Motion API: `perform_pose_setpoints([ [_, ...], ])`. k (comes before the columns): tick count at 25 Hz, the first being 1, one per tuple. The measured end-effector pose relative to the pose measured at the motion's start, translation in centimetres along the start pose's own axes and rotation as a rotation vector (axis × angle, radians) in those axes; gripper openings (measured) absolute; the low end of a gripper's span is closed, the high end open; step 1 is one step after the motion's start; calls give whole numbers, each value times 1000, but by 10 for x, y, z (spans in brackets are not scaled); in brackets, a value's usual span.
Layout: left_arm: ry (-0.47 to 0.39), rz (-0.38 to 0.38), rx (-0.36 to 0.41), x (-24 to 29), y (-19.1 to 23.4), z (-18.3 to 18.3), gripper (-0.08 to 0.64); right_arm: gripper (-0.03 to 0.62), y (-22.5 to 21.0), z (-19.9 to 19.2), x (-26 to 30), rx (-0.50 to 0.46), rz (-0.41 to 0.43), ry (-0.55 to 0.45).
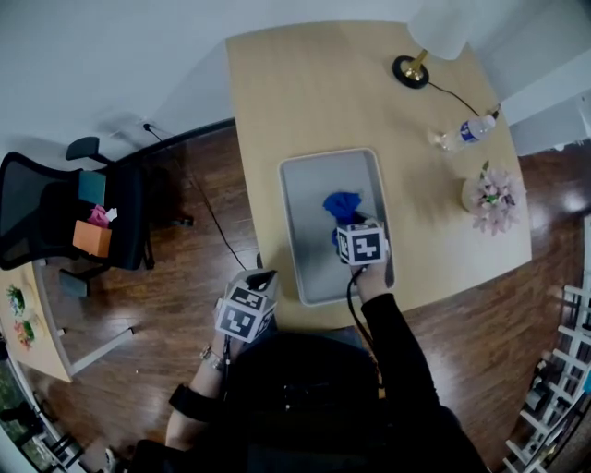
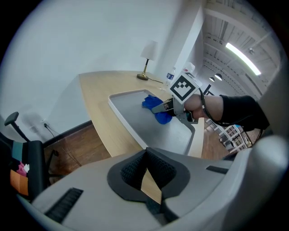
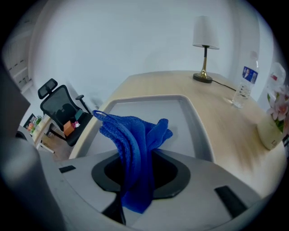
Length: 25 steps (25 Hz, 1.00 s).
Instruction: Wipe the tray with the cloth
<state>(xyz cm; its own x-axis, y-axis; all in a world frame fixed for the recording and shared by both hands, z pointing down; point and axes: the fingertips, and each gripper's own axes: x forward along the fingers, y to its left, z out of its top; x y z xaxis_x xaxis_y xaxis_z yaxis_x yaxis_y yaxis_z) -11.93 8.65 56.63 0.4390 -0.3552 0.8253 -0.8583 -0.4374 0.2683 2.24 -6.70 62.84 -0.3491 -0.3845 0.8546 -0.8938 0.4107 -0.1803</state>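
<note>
The blue cloth (image 3: 135, 140) is pinched in the right gripper's (image 3: 135, 182) jaws. It lies bunched over the right half of the metal tray (image 1: 314, 194) at centre frame, probably so its loose folds can drag across the surface. Raised rims bound every stroke, and bare tray lies open to the left and below. The left gripper (image 1: 261, 279), jaws pressed together on nothing, hangs off the table's (image 1: 268, 83) lower edge, clear of the wiping.

— Where's the head view?
— High overhead, facing steeply down; tray (image 1: 309, 231) mid-frame.
— The gripper views?
— Low and close, facing across the table (image 1: 295, 83); all three share the tray and the lamp (image 1: 441, 28) toward the top.
</note>
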Motion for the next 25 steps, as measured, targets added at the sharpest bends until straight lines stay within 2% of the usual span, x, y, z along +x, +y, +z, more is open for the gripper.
perform_pose_setpoints([
  [3,-3,6,-8,-2,3,-3,3,134,32,0,6,1,57,-8],
  [9,-6,14,-17,-6,7,-7,3,134,96,-4,19,-60,144,9],
  [13,-14,16,-32,-10,9,-8,3,133,115,-5,24,-21,174,8],
  [20,-21,3,-37,-14,4,-5,3,133,114,0,17,51,237,-16],
  [25,-20,-9,-26,-9,-4,-3,3,133,57,-1,-14,57,142,-58],
])
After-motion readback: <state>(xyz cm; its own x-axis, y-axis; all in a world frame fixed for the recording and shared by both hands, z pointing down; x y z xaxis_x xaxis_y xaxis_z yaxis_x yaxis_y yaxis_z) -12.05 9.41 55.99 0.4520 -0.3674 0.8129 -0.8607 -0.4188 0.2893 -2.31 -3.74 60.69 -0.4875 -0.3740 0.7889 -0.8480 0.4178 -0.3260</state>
